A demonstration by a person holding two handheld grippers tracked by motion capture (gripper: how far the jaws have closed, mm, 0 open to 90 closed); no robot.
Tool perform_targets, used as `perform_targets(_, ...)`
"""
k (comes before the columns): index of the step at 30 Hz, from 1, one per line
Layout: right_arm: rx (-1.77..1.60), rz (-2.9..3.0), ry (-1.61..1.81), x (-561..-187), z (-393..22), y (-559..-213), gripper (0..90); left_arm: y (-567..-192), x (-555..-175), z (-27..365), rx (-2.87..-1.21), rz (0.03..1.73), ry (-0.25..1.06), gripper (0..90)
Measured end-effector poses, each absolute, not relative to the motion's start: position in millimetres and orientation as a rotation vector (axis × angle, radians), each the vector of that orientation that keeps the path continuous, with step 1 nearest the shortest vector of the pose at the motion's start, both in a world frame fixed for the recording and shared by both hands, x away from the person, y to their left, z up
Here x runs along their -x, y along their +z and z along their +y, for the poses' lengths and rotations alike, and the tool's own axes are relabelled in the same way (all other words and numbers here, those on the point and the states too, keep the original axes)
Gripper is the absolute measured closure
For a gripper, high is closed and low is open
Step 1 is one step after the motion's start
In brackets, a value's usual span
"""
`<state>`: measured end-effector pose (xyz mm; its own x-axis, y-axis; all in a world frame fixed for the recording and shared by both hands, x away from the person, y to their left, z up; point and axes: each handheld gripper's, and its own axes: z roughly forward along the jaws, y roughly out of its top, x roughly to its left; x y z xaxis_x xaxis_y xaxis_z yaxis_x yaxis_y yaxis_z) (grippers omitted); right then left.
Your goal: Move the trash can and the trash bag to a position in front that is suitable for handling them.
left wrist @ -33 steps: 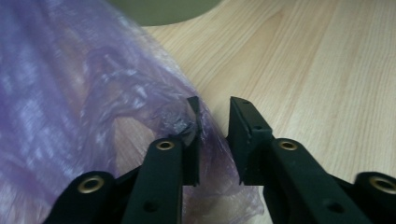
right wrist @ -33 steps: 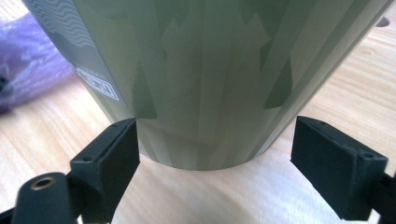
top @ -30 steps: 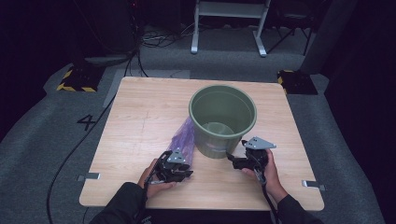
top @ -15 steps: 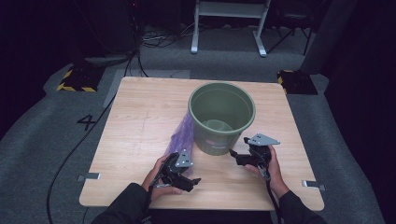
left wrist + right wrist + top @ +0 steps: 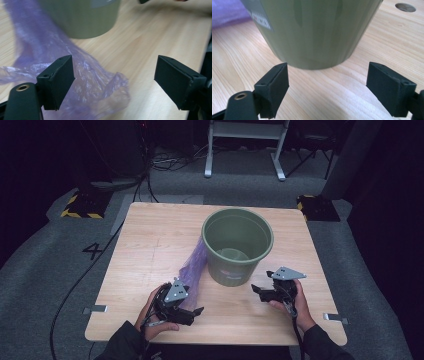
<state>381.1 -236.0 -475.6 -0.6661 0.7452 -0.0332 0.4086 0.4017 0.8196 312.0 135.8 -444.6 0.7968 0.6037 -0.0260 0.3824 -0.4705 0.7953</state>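
A green plastic bucket [image 5: 237, 245] stands upright near the middle of the wooden table [image 5: 140, 245]. A crumpled purple plastic bag [image 5: 192, 267] lies on the wood against its left side. My left gripper [image 5: 196, 312] is open at the bag's near end; in the left gripper view its jaws stand wide just above the bag [image 5: 82, 82], with the bucket [image 5: 80, 17] beyond. My right gripper [image 5: 256, 290] is open at the bucket's front right, low over the table. The right gripper view looks at the bucket's base [image 5: 314, 32], with nothing between the jaws.
The table's front edge runs just below both hands, with metal brackets [image 5: 95, 309] at its front corners. Dark grey floor surrounds the table, with cables [image 5: 75, 285] on the left and a white stand [image 5: 245, 145] behind. A round hole [image 5: 405, 7] sits in the tabletop.
My left gripper has pulled back toward the front edge and turned rightward along the bag's end. My right gripper has shifted slightly; both stay open.
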Motion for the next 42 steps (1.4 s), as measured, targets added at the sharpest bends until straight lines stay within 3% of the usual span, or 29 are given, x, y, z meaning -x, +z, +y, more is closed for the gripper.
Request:
perform_targets(4,-0.998,2.278,1.151,-380,-240,-478,18.2,-444,-313,143,-2.1,0.752,0.338,15.5)
perform_targets(5,-0.997,2.296,1.135,-380,-242,-479,18.4,-449,-314,141,-2.149,0.773,0.399,15.4)
perform_targets(11,-0.982,2.339,1.116,-379,-244,-484,17.7,-456,-319,147,-2.162,0.786,0.382,15.7)
perform_targets(22,-1.003,2.347,1.096,-376,-259,-488,17.6,-442,-317,195,-2.058,0.817,0.368,15.6)
perform_targets(26,-1.012,2.349,1.09,-376,-263,-489,17.6,-452,-326,202,-2.096,0.844,0.355,18.4)
perform_targets(28,-1.012,2.354,1.093,-375,-267,-490,17.6,-467,-338,205,-2.129,0.862,0.34,27.0)
perform_targets(35,-1.035,2.38,1.106,-372,-277,-492,17.1,-488,-363,200,-2.184,0.87,0.254,37.3)
perform_targets(36,-1.042,2.374,1.098,-371,-281,-493,17.1,-490,-364,197,-2.186,0.866,0.241,44.7)
perform_targets(39,-1.041,2.366,1.09,-369,-285,-493,17.1,-491,-364,186,-2.186,0.827,0.231,51.2)
perform_targets(42,-1.051,2.357,1.088,-368,-289,-493,17.1,-492,-363,173,-2.186,0.81,0.227,52.0)
